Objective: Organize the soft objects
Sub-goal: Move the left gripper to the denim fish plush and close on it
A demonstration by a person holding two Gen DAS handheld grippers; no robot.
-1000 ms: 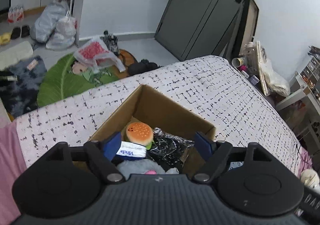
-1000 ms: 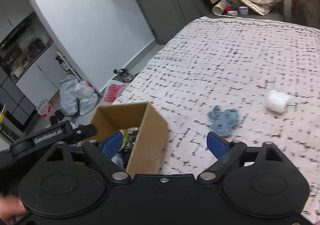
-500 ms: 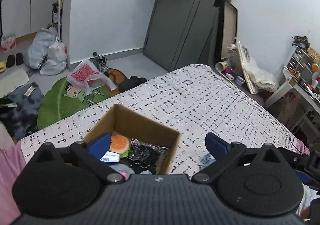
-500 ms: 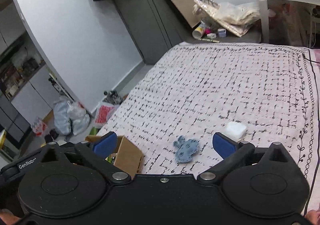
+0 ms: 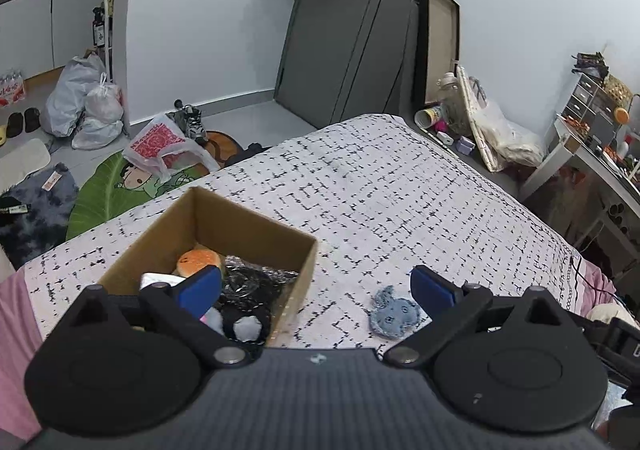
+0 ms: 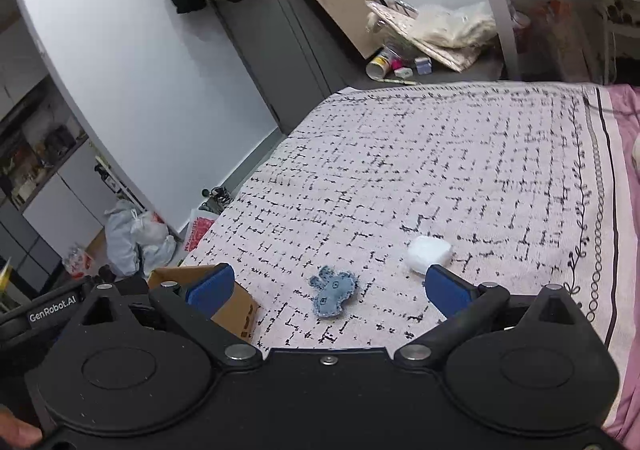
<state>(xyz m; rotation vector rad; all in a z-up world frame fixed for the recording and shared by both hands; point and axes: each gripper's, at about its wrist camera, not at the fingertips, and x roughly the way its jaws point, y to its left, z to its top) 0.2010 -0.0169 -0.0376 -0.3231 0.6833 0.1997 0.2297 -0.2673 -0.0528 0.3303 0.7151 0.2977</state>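
Left tongs (image 5: 316,284) and right tongs (image 6: 326,286) both gape wide, holding and touching nothing.

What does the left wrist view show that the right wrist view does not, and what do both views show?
Only the left wrist view looks into the cardboard box, showing the burger toy and black items. Only the right wrist view shows the white soft lump on the bedspread. Both show the box, the blue denim toy and open, empty jaws.
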